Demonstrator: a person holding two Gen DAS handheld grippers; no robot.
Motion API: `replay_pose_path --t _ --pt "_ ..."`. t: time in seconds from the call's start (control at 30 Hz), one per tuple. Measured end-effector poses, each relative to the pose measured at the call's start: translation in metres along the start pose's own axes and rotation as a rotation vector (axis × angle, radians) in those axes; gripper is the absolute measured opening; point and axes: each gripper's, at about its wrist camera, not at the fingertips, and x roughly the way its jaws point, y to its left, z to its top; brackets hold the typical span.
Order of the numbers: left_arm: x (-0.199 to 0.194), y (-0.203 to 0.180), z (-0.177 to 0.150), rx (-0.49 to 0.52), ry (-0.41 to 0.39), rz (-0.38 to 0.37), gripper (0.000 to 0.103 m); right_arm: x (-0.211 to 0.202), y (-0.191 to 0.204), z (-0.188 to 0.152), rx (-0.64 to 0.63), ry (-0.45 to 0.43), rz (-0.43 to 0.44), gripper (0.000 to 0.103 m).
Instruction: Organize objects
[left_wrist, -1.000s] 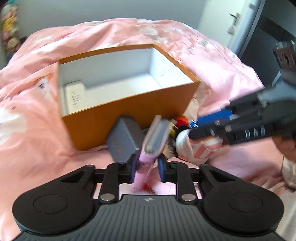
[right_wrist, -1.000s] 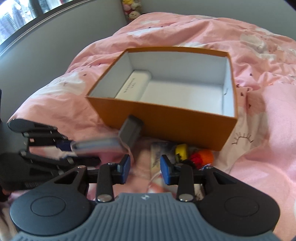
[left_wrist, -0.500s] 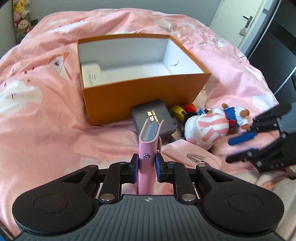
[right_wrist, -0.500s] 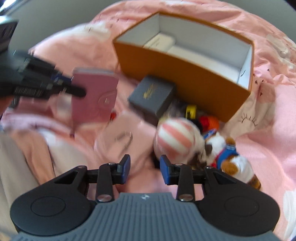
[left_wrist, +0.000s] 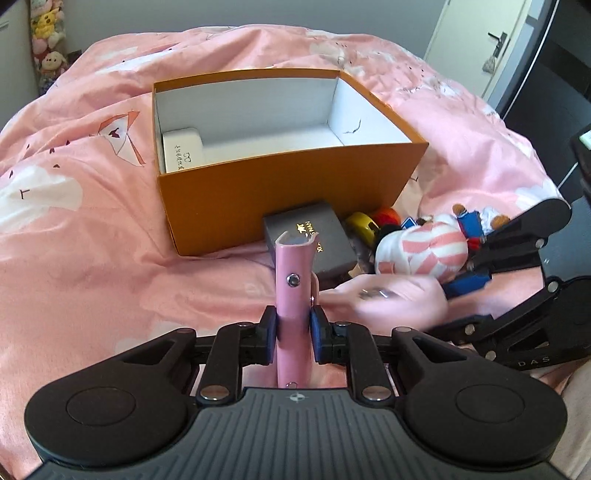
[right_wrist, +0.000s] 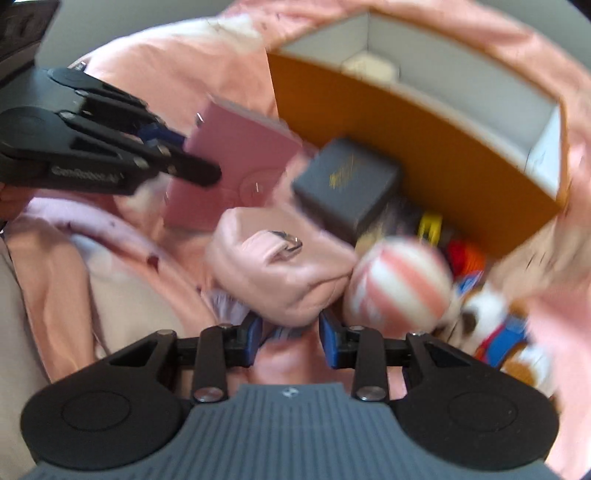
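My left gripper is shut on a pink wallet, held upright on its edge in front of the open orange box; the wallet also shows in the right wrist view. A white case lies in the box's left end. My right gripper is open, its fingers on either side of a soft pale-pink pouch with a metal clasp; the pouch also shows blurred in the left wrist view. A dark grey gift box lies against the orange box.
A striped pink-and-white plush with a blue-dressed toy lies right of the grey box, with a yellow piece and a red-orange ball behind. Everything rests on a rumpled pink duvet. A door stands at far right.
My right gripper swung down from the box onto the pale-pink pouch, now between its open fingers. My left gripper drew back and steadied with the pink wallet upright.
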Motion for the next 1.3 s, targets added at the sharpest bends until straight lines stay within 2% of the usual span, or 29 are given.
replay_pose_path --t 0.1,0.2,0.37,0.5,0.67,0.87,1.07,1.17,1.3 --pt "0.001 0.006 0.001 -0.034 -0.007 0.001 0.020 -0.005 0.008 0.015 -0.059 -0.061 -0.050 0.037" --pt "0.000 0.013 0.003 -0.075 -0.014 -0.016 0.020 0.003 0.005 0.031 -0.069 -0.082 -0.116 0.036" --pt "0.003 0.022 0.004 -0.125 -0.017 -0.011 0.020 0.013 -0.018 0.052 0.077 -0.138 -0.092 0.036" --pt "0.005 0.031 0.004 -0.171 -0.018 -0.033 0.020 0.022 -0.029 0.062 0.173 -0.188 -0.110 0.035" --pt "0.006 0.035 0.004 -0.186 -0.017 -0.047 0.020 0.024 -0.036 0.060 0.237 -0.195 -0.088 0.038" --pt "0.008 0.035 0.006 -0.186 -0.015 -0.049 0.020 0.012 -0.033 0.044 0.251 -0.194 -0.109 0.054" --pt "0.009 0.035 0.007 -0.188 -0.015 -0.059 0.019 0.009 -0.031 0.033 0.241 -0.176 -0.109 0.055" --pt "0.008 0.035 0.007 -0.190 -0.015 -0.057 0.019 0.018 -0.029 0.035 0.214 -0.161 -0.091 0.053" --pt "0.008 0.036 0.008 -0.197 -0.014 -0.060 0.019 0.029 -0.027 0.038 0.190 -0.163 -0.099 0.037"
